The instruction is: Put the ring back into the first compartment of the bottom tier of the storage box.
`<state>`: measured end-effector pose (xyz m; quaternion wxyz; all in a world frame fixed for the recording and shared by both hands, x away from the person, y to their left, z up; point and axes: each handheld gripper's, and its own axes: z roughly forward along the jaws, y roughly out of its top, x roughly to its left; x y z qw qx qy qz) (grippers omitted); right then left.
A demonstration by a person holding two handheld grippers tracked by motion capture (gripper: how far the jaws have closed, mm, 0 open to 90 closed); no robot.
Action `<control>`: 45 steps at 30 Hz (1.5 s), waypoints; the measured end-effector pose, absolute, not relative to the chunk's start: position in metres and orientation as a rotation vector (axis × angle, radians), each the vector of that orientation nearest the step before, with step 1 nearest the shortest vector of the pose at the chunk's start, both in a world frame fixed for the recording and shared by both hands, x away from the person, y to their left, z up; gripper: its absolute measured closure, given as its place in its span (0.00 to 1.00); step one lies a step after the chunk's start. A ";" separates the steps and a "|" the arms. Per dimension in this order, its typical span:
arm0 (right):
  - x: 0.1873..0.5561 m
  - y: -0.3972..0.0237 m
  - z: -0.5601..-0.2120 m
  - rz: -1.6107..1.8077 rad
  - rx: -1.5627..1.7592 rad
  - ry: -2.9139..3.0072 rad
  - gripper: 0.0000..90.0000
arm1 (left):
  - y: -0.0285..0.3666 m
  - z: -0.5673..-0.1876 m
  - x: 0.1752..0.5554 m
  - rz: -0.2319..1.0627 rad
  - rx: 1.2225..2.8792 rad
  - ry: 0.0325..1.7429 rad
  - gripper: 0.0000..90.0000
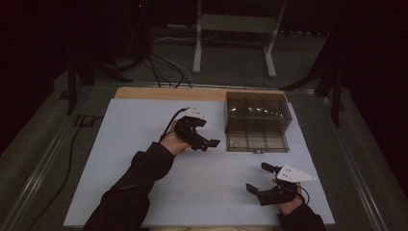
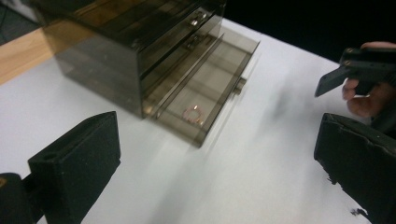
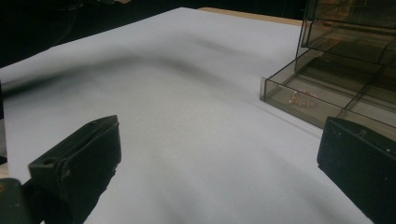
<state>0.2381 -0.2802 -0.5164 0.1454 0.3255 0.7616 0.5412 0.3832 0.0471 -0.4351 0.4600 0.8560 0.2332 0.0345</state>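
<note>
Fingers of both grippers spread wide, pinching nothing; left gripper (image 1: 210,143) hovered over white mat (image 1: 144,159) just left of smoked-acrylic drawer chest (image 1: 257,113), jaws pointed toward it; right gripper (image 1: 262,179) sat near mat's front right edge, well apart from chest, jaws pointed left; chest stood at mat's far right side; bottom drawer (image 2: 205,100) pulled out toward person, upper drawers shut; small pinkish ring-shaped piece of jewellery (image 2: 193,114) lay in open drawer's left compartment, near front wall.
</note>
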 end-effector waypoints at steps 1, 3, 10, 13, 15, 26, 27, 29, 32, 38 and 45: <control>0.238 -0.280 -0.516 1.559 0.938 2.192 0.00 | 0.050 -0.436 0.382 0.084 2.108 0.573 0.02; 0.238 -0.281 -0.517 1.560 0.939 2.190 0.00 | 0.057 -0.437 0.380 0.088 2.098 0.573 0.01; 0.238 -0.279 -0.517 1.554 0.941 2.192 0.00 | 0.081 -0.437 0.368 0.136 2.095 0.604 0.01; 0.238 -0.279 -0.517 1.556 0.945 2.189 0.00 | 0.092 -0.438 0.362 0.154 2.088 0.609 0.01; 0.238 -0.279 -0.517 1.556 0.946 2.189 0.00 | 0.099 -0.438 0.358 0.174 2.080 0.601 0.01; 0.238 -0.280 -0.517 1.560 0.944 2.187 0.00 | 0.151 -0.454 0.336 0.236 2.002 0.698 0.01; 0.238 -0.280 -0.517 1.561 0.943 2.187 0.00 | 0.156 -0.457 0.334 0.238 1.995 0.709 0.01; 0.238 -0.280 -0.517 1.563 0.941 2.186 0.00 | 0.165 -0.463 0.329 0.237 1.978 0.728 0.01; 0.238 -0.280 -0.517 1.565 0.944 2.186 0.00 | 0.175 -0.472 0.321 0.245 1.981 0.754 0.01; 0.239 -0.280 -0.518 1.565 0.951 2.184 0.00 | 0.197 -0.479 0.308 0.256 1.931 0.800 0.01; 0.239 -0.280 -0.518 1.563 0.951 2.185 0.00 | 0.220 -0.489 0.289 0.289 1.909 0.846 0.01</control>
